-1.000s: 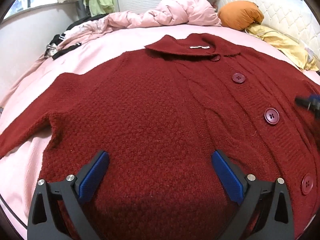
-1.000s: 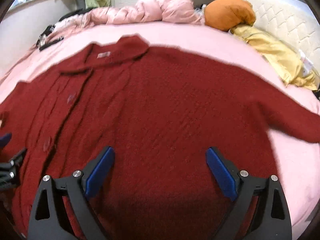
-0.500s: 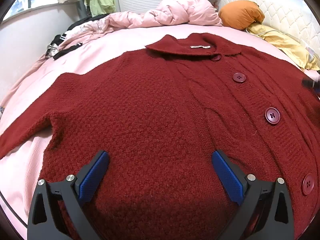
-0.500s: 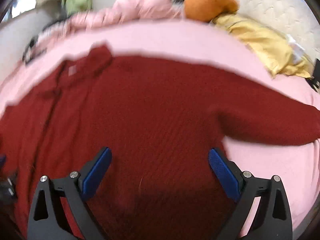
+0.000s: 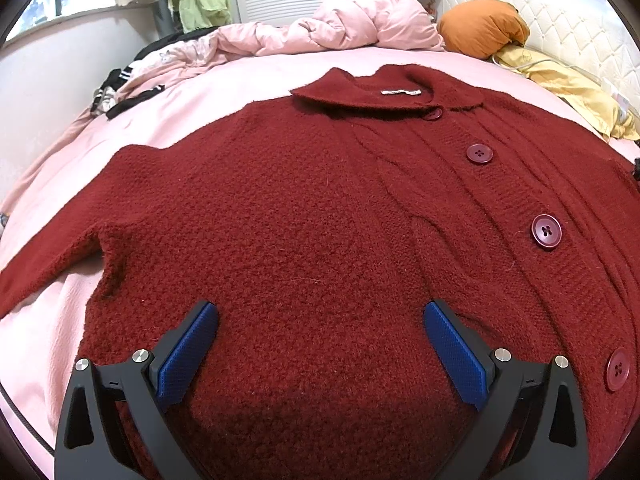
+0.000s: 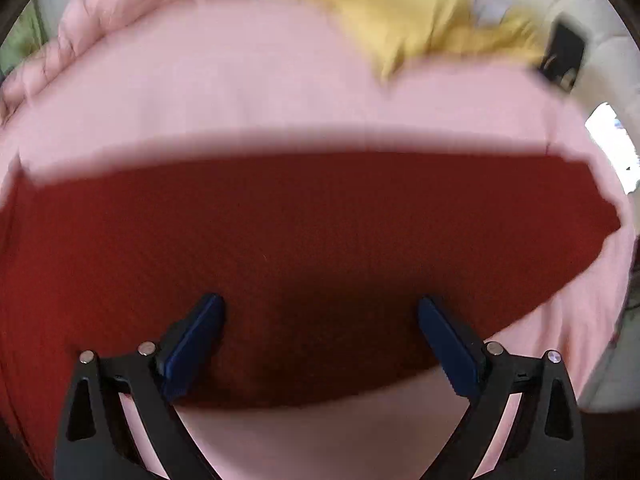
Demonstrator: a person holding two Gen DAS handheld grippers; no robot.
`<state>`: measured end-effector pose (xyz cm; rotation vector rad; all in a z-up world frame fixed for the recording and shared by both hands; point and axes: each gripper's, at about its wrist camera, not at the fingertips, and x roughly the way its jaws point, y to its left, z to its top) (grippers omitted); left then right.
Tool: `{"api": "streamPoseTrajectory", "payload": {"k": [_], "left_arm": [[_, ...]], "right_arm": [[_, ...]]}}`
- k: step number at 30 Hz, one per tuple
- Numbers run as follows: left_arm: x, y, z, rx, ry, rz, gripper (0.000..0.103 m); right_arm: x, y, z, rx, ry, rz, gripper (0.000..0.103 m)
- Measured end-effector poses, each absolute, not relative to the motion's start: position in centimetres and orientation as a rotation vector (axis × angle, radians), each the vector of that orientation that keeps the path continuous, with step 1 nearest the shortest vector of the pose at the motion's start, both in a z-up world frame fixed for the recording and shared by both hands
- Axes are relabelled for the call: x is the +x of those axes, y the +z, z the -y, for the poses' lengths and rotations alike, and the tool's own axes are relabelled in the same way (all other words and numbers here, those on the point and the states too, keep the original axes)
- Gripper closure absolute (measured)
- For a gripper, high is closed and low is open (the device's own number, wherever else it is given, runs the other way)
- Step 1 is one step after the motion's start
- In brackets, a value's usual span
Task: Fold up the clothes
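A dark red knitted cardigan [image 5: 304, 216], buttoned and collared, lies flat on a pink bed [image 5: 248, 76]. Both the left gripper [image 5: 320, 320] and right gripper [image 6: 320, 312] hover with fingers spread wide, gripping nothing.

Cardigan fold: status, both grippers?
Left gripper open, above cardigan body. Right gripper open, jaws just widened, empty, over sleeve. Cardigan flat, unfolded. Nothing in the way.

Right wrist view: motion blur is smearing everything.
Cardigan [image 5: 304, 216]: its hem is hiding behind the fingers [image 5: 188, 350]; its left sleeve is running off the frame edge.
Collar label [image 5: 401, 92]: too small to read.
Yellow cloth [image 6: 420, 12]: blurring into shapelessness.
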<state>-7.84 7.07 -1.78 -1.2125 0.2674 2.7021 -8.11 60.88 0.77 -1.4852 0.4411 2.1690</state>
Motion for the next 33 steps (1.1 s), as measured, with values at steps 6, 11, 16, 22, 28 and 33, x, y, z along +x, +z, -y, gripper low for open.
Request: {"api": "streamPoseTrajectory", "payload": {"k": [6,11,16,22,28,33], "left_arm": [[-7.6,-1.7,-7.4,-1.214,2.703,-0.267,0.000],[-7.8,-1.7,-7.2,-1.214,2.702,-0.266,0.000],[-7.9,-1.8,-6.9,-1.212,2.702,-0.266,0.000],[-7.8,-1.8,-6.8,-1.211,2.702,-0.266,0.000],[-7.7,-1.8,-7.0,-1.209,2.705,-0.268,0.000],[-7.7,-1.8,-6.8,-1.207,2.703,-0.270,0.000]], "right_arm": [[-5.3,4.5,-62.6,-1.255,2.266,-0.270,0.004],[-2.9,0.6,-66.1,-1.353,2.176,-0.403,0.002],[-1.0,3.1,-65.8,-1.177,2.278,-0.348,0.002],[1.1,1.3,-69.4,-1.088,2.175,-0.406,0.002],[1.0,0.7,-68.2,-1.114,2.198,-0.269,0.001],[0.8,0.1,-68.6,-1.103,2.202,-0.265,0.000]]}}
